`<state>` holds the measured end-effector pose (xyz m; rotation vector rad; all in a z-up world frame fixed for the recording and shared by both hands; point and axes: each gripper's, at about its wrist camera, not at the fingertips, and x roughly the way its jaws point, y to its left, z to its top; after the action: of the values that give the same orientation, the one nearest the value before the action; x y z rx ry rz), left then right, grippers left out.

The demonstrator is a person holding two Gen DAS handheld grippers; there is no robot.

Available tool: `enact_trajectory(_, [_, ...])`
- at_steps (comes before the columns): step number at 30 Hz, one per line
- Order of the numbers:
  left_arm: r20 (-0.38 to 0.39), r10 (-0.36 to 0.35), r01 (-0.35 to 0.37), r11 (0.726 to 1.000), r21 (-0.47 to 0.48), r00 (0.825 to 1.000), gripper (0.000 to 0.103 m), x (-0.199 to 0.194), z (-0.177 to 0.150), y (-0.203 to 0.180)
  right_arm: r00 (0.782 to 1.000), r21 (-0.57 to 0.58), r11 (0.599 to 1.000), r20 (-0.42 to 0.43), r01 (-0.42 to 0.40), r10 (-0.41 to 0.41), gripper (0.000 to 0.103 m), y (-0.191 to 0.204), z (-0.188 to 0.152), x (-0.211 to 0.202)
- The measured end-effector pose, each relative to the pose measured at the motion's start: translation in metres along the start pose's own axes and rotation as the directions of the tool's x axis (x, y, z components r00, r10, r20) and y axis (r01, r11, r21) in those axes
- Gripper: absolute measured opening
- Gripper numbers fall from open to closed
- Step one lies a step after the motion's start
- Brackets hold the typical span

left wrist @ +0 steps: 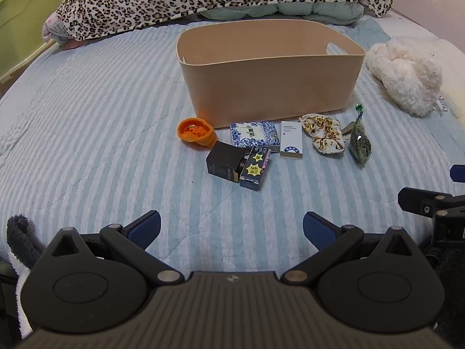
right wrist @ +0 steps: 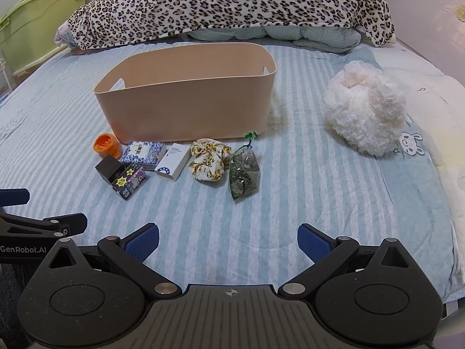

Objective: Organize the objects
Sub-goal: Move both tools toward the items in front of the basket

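Left wrist view: left gripper (left wrist: 231, 229) and right gripper (right wrist: 228, 240), fingers apart, empty. Risk: touching boxes (left wrist: 239, 161) snag together; bin (left wrist: 270, 69) may slide on the soft bed (left wrist: 96, 133).

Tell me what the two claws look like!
Both match: the left claw and right claw have black jointed arms, round black discs, silver rivets, a ridged grey body and blue textured pads. White "GenRobot.AI" lettering shows on the left one's side.

Right gripper (right wrist: 228, 240) jaws spread wide and empty above striped bedspread (right wrist: 290, 203), beige bin (right wrist: 186, 107) behind a row of small items, white fluffy bundle (right wrist: 363, 107) right, left gripper (right wrist: 43, 224) at left edge
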<state>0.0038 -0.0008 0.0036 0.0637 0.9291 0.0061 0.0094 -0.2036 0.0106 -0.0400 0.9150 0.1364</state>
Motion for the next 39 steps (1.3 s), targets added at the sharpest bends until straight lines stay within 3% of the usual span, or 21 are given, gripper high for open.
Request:
enact_trajectory(16, [0.008, -0.006, 0.006, 1.000, -0.003, 1.000, 0.103, 0.001, 0.004, 0.003, 1.000, -0.005, 1.000, -0.001, 0.001, -0.001, 0.103, -0.002, 0.004, 0.002])
enact_trajectory(27, [0.025, 0.052, -0.052, 0.999, -0.013, 0.998, 0.103, 0.019, 0.016, 0.022, 1.000, -0.003, 1.000, 0.012, 0.003, -0.003, 0.103, -0.010, 0.013, 0.015])
enact_trajectory(39, [0.008, 0.105, -0.104, 0.994, -0.033, 0.994, 0.103, 0.062, 0.036, 0.039, 1.000, 0.004, 1.000, -0.002, 0.029, -0.029, 0.102, -0.028, 0.033, 0.056])
